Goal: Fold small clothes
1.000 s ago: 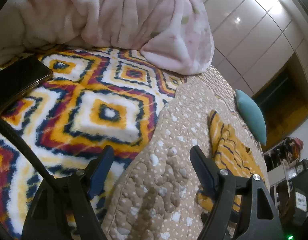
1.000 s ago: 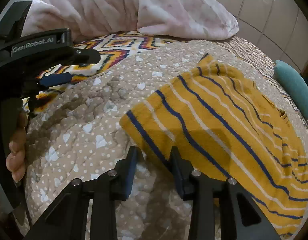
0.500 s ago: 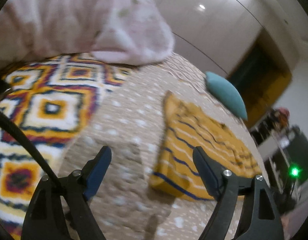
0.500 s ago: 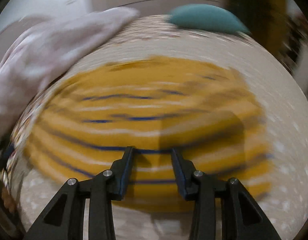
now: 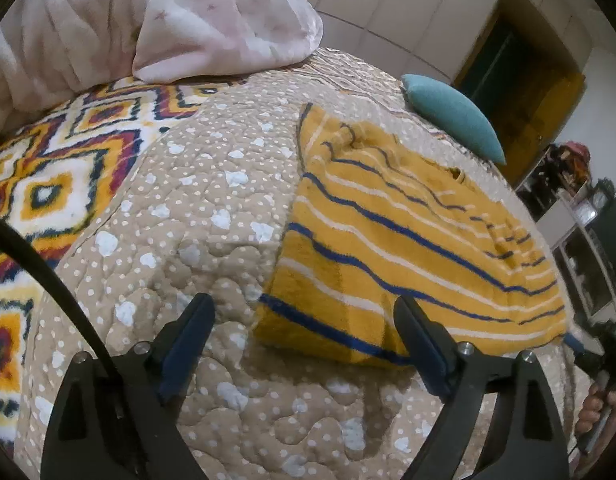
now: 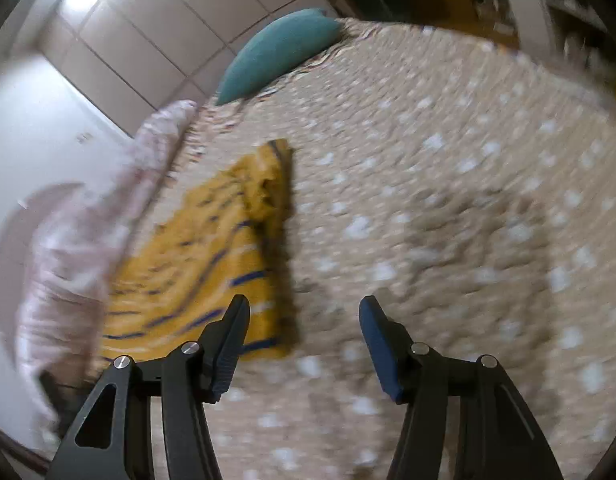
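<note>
A yellow garment with blue and white stripes (image 5: 408,240) lies folded flat on the beige dotted quilt (image 5: 211,208). My left gripper (image 5: 303,340) is open and empty, just short of the garment's near left corner. In the blurred right wrist view the same garment (image 6: 211,264) lies to the left. My right gripper (image 6: 303,340) is open and empty, with its left finger (image 6: 231,332) over the garment's near edge and its right finger over bare quilt (image 6: 448,220).
A pink blanket heap (image 5: 167,20) and a bright diamond-pattern blanket (image 5: 55,176) lie at the left. A teal pillow (image 5: 456,116) sits beyond the garment, also in the right wrist view (image 6: 275,48). White wardrobe doors stand behind the bed.
The right gripper has opened wider and swung to the garment's right side. The left gripper has turned right and now faces the garment's corner.
</note>
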Motion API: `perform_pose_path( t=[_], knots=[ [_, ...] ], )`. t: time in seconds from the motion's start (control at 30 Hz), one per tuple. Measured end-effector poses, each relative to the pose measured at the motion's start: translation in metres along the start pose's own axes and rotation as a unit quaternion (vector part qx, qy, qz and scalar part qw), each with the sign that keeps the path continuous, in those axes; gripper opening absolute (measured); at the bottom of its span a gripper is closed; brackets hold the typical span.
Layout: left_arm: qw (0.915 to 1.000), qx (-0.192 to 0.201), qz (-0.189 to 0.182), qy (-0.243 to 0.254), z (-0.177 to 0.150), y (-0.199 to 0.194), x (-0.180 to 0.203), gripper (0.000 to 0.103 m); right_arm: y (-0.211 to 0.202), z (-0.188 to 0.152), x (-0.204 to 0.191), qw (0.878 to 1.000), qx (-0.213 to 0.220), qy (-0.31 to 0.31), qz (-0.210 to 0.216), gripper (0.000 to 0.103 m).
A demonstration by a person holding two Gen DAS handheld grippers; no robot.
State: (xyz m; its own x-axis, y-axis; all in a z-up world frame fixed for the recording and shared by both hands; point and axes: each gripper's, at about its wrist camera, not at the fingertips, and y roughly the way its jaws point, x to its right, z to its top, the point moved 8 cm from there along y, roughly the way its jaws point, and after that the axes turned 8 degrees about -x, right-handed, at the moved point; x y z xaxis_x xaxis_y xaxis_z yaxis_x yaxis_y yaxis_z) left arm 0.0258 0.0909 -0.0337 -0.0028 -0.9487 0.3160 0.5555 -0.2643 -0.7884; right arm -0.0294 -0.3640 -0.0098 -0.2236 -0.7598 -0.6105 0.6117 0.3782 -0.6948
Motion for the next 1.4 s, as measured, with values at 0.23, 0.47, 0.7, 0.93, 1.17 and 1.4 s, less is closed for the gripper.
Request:
perform_pose_path(
  t=[0.23, 0.47, 0.7, 0.93, 1.17, 1.4],
  knots=[
    [1.0000, 0.001, -0.005, -0.002, 0.000, 0.000, 0.001, 0.092, 0.041, 0.002, -0.019, 0.999, -0.014, 0.011, 0.042, 0.064],
    [0.9999, 0.006, -0.010, -0.005, 0.000, -0.003, 0.002, 0.092, 0.075, 0.008, -0.051, 0.999, -0.039, -0.007, 0.032, 0.019],
    [0.9877, 0.087, -0.090, -0.094, 0.020, -0.059, -0.031, 0.092, 0.057, 0.023, -0.162, 0.992, -0.006, -0.125, -0.029, 0.011],
    [0.9703, 0.141, -0.024, -0.195, 0.031, -0.089, -0.116, 0.092, 0.118, -0.031, -0.326, 0.950, -0.049, -0.306, -0.043, 0.011],
    [0.9500, 0.148, -0.036, -0.273, 0.029, -0.091, -0.165, 0.092, 0.232, -0.145, -0.362, 0.891, -0.144, -0.420, -0.093, 0.011],
    [0.9577, 0.138, -0.041, -0.249, 0.030, -0.088, -0.150, 0.092, 0.221, -0.151, -0.365, 0.901, -0.173, -0.398, -0.016, 0.052]
  ],
)
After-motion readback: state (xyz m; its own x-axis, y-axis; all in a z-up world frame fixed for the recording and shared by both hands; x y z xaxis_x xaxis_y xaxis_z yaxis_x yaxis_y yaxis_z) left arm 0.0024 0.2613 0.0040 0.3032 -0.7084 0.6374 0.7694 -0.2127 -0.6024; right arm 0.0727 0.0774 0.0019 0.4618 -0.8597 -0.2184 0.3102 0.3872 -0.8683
